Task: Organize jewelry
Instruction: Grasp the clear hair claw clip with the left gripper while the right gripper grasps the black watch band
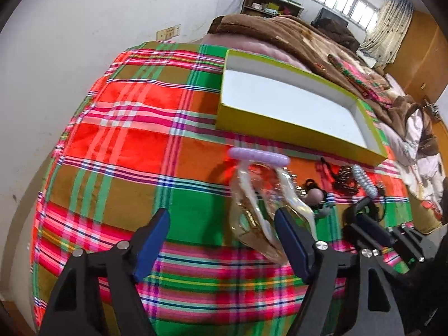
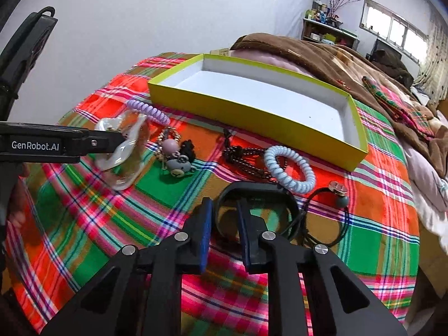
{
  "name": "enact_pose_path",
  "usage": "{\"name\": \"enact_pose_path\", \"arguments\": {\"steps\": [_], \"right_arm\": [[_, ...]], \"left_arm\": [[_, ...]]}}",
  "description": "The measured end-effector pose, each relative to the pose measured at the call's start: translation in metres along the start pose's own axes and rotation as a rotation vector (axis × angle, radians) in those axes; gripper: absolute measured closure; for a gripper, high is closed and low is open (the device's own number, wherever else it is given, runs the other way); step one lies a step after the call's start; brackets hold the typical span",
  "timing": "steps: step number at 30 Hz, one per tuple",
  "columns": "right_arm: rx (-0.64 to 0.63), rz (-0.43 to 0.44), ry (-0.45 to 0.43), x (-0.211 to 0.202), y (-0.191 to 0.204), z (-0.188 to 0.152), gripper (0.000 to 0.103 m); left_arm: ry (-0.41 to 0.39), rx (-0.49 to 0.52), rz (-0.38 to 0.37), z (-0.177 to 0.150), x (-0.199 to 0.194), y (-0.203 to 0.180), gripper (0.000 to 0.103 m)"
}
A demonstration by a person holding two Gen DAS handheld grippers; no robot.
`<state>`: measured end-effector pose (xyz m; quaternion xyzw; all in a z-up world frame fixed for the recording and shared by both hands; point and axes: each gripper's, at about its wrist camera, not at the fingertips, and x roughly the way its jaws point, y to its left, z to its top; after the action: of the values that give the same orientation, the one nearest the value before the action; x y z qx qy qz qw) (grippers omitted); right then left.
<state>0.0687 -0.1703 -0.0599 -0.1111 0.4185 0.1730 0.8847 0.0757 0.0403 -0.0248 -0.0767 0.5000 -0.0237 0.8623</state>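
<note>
A yellow box with a white inside lies open on the plaid cloth. My left gripper is open, with a clear hair claw clip at its right finger. A purple coil hair tie lies just beyond. My right gripper is nearly shut around the rim of a black band. A pale blue coil hair tie, dark beads and a charm cluster lie nearby.
A black elastic with a round charm lies right of my right gripper. A brown blanket covers the bed behind the box. A white wall stands to the left. Shelves and a window are far behind.
</note>
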Motion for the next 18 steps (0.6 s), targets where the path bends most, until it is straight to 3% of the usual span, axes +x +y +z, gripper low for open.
{"name": "enact_pose_path", "arguments": {"steps": [4, 10, 18], "right_arm": [[0.014, 0.006, 0.004, 0.0004, -0.0018, -0.0009, 0.084], [0.021, 0.002, 0.009, 0.0010, -0.0011, -0.0009, 0.084], [0.033, 0.002, 0.000, -0.0005, -0.0008, -0.0013, 0.091]], "left_arm": [[-0.006, 0.027, 0.078, -0.0005, 0.0008, 0.0025, 0.027], [0.009, 0.051, 0.083, -0.0054, 0.0066, 0.0011, 0.028], [0.006, 0.076, 0.045, -0.0071, 0.0030, -0.0031, 0.054]]}}
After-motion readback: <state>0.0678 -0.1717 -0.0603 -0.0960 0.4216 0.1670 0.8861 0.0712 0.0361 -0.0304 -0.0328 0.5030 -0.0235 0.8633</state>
